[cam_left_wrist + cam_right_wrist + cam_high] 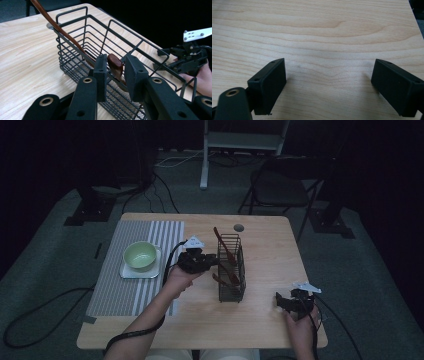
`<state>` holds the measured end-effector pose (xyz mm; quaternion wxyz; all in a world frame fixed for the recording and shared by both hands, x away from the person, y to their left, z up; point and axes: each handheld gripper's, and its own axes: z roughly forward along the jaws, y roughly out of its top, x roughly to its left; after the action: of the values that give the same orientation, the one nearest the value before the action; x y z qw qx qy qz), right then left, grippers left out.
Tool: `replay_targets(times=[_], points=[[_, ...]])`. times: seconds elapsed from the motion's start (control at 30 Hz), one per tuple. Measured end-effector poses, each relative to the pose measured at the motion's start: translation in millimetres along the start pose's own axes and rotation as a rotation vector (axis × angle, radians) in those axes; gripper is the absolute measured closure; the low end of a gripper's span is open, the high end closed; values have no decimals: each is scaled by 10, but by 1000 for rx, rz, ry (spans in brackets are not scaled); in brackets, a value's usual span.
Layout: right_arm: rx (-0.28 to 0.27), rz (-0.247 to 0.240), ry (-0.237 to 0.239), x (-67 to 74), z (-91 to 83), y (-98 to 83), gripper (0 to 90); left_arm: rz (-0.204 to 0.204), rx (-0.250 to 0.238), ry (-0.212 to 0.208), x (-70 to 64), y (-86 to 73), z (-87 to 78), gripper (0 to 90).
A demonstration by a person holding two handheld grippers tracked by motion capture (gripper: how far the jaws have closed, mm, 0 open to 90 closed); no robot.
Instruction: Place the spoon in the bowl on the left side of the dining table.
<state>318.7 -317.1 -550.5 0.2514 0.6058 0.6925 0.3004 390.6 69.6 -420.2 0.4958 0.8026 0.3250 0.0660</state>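
A light wooden table [260,320] held a tall black wire basket [231,270] near its middle. Left of the basket lay a striped grey mat [115,290], and on it a green bowl [140,255] sat on a white square plate [128,272]. Inside the basket stood brown wooden utensils, one long handle [62,31] leaning up past the rim. At the basket's left side, the left gripper [115,70] had its jaws nearly closed around the rounded end of a wooden utensil [115,66]; contact on both pads could not be confirmed. Right of the basket, near the table edge, the right gripper [328,85] stood wide open over bare wood, holding nothing.
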Motion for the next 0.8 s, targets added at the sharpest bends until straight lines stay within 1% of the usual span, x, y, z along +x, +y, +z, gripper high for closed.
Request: replay_targets(times=[0.03, 0.1, 0.13, 0.2, 0.3, 0.33, 0.4, 0.43, 0.47, 0.5, 0.53, 0.6, 0.7, 0.73, 0.77, 0.8], points=[[0, 0, 0, 0, 0, 0, 119, -9, -7, -15, 8, -7, -4, 796], [0, 0, 0, 0, 0, 0, 119, -3, -5, -18, 3, -15, -7, 803], [0, 0, 0, 0, 0, 0, 119, -2, -10, -27, 1, -20, -12, 810], [0, 0, 0, 0, 0, 0, 119, 14, -13, -28, -20, -27, -23, 818], [0, -1, 0, -1, 0, 0, 119, 21, -20, -25, -40, -32, -41, 829], [-1, -2, 0, -2, 0, 0, 119, 20, -37, -22, -58, -32, -57, 832], [-1, -2, 0, -1, 0, 0, 119, 27, -48, -19, -78, -25, -63, 833], [-1, -1, -1, -1, 0, 0, 119, 30, -50, -27, -84, -22, -64, 835], [-1, -1, -1, -1, 0, 0, 119, 45, -57, -18, -106, -17, -68, 836], [-1, -1, 0, -1, 0, 0, 119, 48, -64, -12, -121, -10, -73, 836], [-1, -1, 0, -1, 0, 0, 119, 53, -66, -22, -130, 0, -78, 836], [-1, -1, 0, -1, 0, 0, 119, 72, -75, -5, -158, 19, -96, 836], [-1, -1, 0, -1, 1, 0, 119, 75, -84, -5, -168, 26, -107, 837], [-1, -1, 0, -1, 1, 0, 119, 82, -99, 17, -182, 49, -142, 837], [-1, -1, 0, -1, 1, 0, 119, 78, -107, 14, -177, 58, -159, 837], [-1, -1, 0, -1, 1, 0, 119, 89, -108, 30, -189, 76, -189, 837]])
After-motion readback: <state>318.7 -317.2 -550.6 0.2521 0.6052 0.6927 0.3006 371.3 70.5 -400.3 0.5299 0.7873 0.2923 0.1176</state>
